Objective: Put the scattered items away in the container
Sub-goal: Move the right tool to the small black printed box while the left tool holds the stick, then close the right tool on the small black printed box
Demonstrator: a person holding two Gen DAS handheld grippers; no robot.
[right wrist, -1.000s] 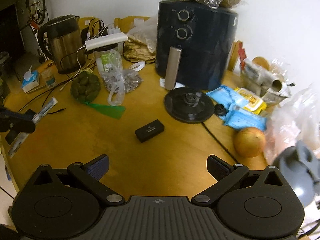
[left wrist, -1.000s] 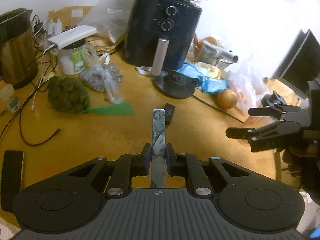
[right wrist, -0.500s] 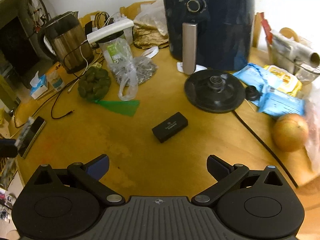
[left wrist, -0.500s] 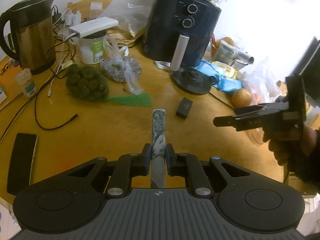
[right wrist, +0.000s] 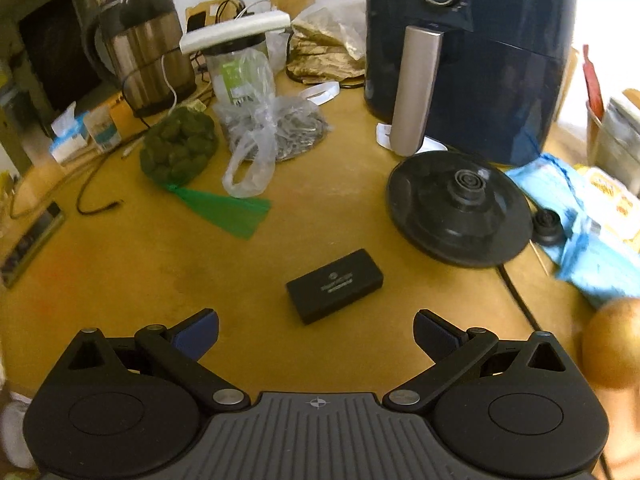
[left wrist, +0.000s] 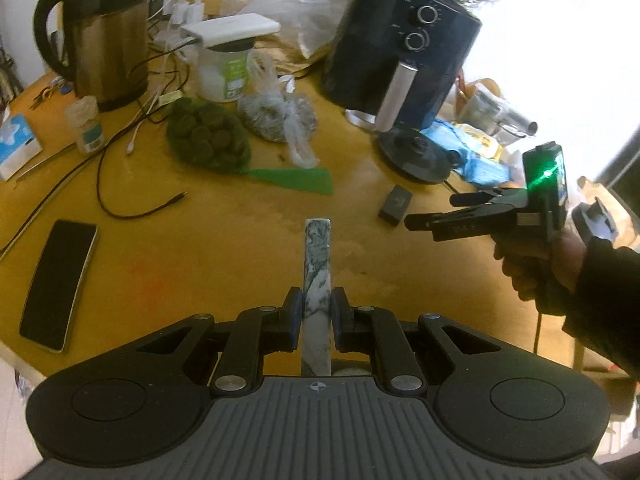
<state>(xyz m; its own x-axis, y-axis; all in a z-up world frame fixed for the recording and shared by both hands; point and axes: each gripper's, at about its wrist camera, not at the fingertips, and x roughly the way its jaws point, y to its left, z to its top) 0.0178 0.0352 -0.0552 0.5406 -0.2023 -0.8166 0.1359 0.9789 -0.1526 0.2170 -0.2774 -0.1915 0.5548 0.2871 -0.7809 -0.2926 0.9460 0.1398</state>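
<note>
My left gripper (left wrist: 316, 308) is shut on a flat marbled white-and-grey slab (left wrist: 317, 264), held edge-on above the wooden table (left wrist: 224, 240). A small black box (right wrist: 335, 285) lies on the table just ahead of my open, empty right gripper (right wrist: 316, 330). In the left wrist view the box (left wrist: 396, 205) sits beside the right gripper (left wrist: 430, 216), which hovers low over it. No container shows clearly.
A black phone (left wrist: 58, 284) lies at the left edge. A net of green balls (right wrist: 178, 148), a plastic bag (right wrist: 264, 136), a steel kettle (left wrist: 104, 40), a black air fryer (right wrist: 472, 52), a kettle base (right wrist: 458, 206), cables (left wrist: 132, 200), blue packets (right wrist: 576, 216) and an onion (right wrist: 614, 344) crowd the table.
My right gripper has moved forward and down towards the black box. My left gripper has risen and pulled back with the slab still in it, so more of the table's left side shows.
</note>
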